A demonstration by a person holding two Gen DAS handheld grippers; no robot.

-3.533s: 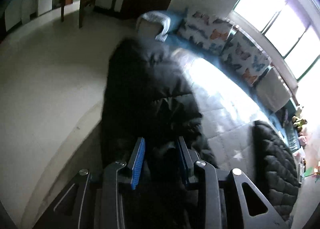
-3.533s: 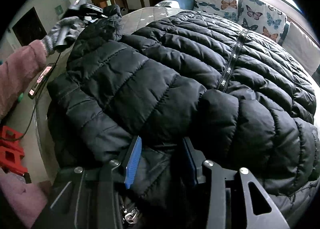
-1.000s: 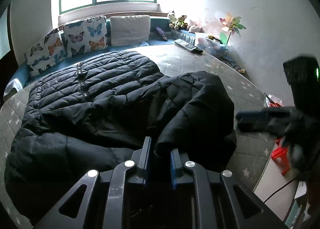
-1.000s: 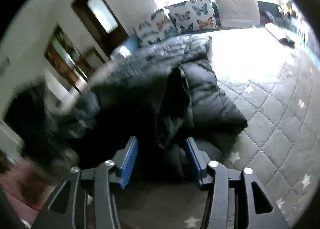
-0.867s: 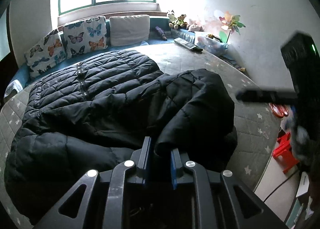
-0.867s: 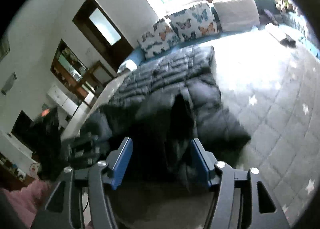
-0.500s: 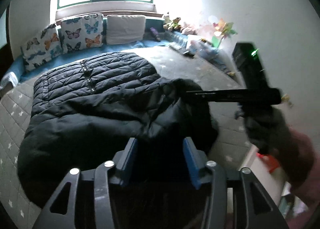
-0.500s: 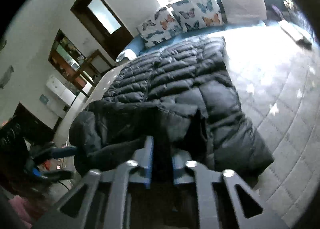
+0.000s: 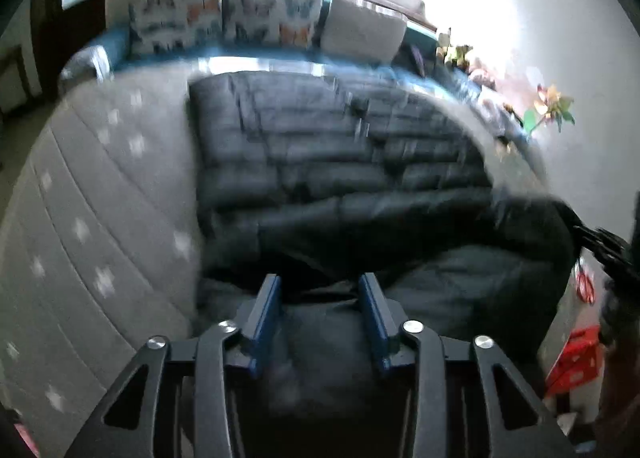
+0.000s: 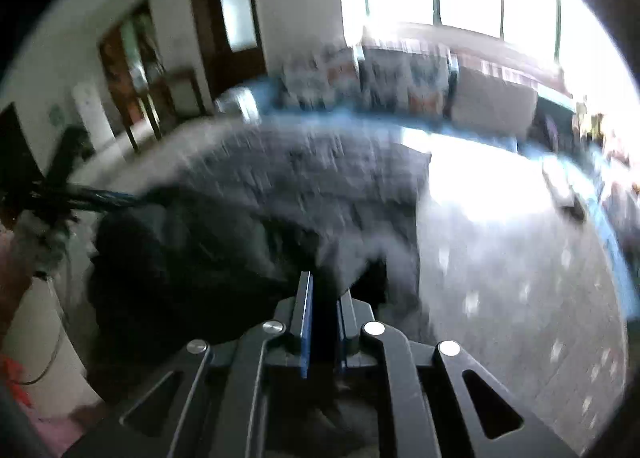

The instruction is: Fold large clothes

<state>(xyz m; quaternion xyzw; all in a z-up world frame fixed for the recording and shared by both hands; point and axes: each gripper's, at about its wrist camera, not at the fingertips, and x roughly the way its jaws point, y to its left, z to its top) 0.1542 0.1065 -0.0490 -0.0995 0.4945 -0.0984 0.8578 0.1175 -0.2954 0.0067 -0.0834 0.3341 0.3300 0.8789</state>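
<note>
A large black quilted puffer jacket (image 9: 340, 162) lies spread on the grey star-patterned bed (image 9: 100, 198), its near part folded over itself. My left gripper (image 9: 320, 290) is open, its blue pads above the jacket's near fold with nothing held. My right gripper (image 10: 324, 290) is shut on a fold of the jacket (image 10: 248, 218) at its near right edge. The right gripper also shows at the right edge of the left wrist view (image 9: 600, 246); the left gripper shows at the left of the right wrist view (image 10: 72, 198). Both views are blurred by motion.
Butterfly-print cushions (image 9: 260, 18) and a pale cushion (image 9: 360, 34) line the bed's far side under a bright window. A dark door (image 10: 232, 18) and shelves (image 10: 132, 54) stand at the left. Red items (image 9: 576, 358) lie on the floor beside the bed.
My left gripper opened, let go of the jacket fold and swung left. My right gripper closed on the jacket's edge and both views swung across the bed.
</note>
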